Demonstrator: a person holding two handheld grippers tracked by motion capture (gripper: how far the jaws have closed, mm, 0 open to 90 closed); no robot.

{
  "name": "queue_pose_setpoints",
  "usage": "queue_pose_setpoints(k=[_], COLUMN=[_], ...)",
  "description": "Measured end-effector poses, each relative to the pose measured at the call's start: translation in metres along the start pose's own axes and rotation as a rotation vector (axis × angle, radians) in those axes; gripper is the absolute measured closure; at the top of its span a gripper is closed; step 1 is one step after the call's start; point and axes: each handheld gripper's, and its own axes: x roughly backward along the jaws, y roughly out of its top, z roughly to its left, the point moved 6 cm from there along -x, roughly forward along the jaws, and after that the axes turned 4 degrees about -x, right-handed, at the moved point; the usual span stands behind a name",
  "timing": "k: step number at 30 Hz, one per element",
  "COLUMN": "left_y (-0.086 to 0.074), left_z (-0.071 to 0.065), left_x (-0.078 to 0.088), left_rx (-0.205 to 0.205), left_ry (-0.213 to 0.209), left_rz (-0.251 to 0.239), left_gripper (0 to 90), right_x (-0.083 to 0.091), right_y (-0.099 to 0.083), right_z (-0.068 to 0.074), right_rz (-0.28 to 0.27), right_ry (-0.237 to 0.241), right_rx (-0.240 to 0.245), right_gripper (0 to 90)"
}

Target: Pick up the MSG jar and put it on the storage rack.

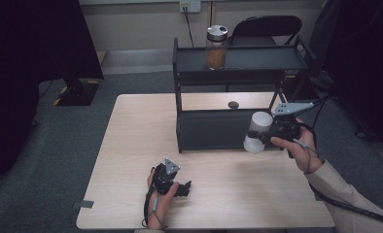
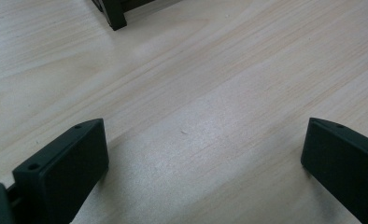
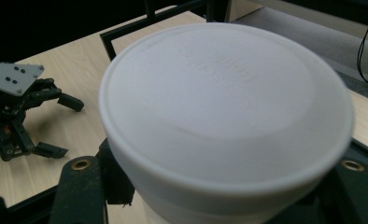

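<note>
On the tabletop (image 1: 131, 160) you have pale wood with a clear grain. At its far half stands a black two-level shelf rack (image 1: 214, 131), its lower front a dark panel and its upper level a shallow tray. On that upper tray you see a clear jar (image 1: 217, 47) with a silver lid, upright and partly filled with something orange-brown. A small dark round piece (image 1: 234, 105) lies on the tabletop just behind the rack's lower panel. Beyond the rack stands a black folding chair (image 1: 265, 30), and a cable hangs from a wall socket (image 1: 190, 6). Grey carpet (image 1: 58, 145) surrounds you.
</note>
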Motion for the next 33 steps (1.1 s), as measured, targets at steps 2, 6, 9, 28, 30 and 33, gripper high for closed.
queue_pose_setpoints(k=[2,6,9,28,30,33], left_y=[0.0,0.0,0.0,0.0,0.0,0.0], left_z=[0.0,0.0,0.0,0.0,0.0,0.0], left_x=[0.0,0.0,0.0,0.0,0.0,0.0], left_rx=[0.0,0.0,0.0,0.0,0.0,0.003], left_ry=[0.0,0.0,0.0,0.0,0.0,-0.001], left_rz=[0.0,0.0,0.0,0.0,0.0,-0.002], left_gripper=[0.0,0.0,0.0,0.0,0.0,0.0], right_x=[0.002,0.007,0.012,0.033,0.037,0.044], right_y=[0.005,0.015,0.023,0.064,0.069,0.08], right_z=[-0.002,-0.005,-0.01,-0.023,-0.023,-0.024], right_rz=[-0.004,-0.011,-0.025,-0.071,-0.081,-0.084], right_ry=[-0.01,-0.021,-0.03,-0.087,-0.089,-0.094], right_rx=[0.0,-0.002,-0.011,-0.038,-0.039,-0.036], right_gripper=[34.3,34.2,34.2,34.2,34.2,34.2])
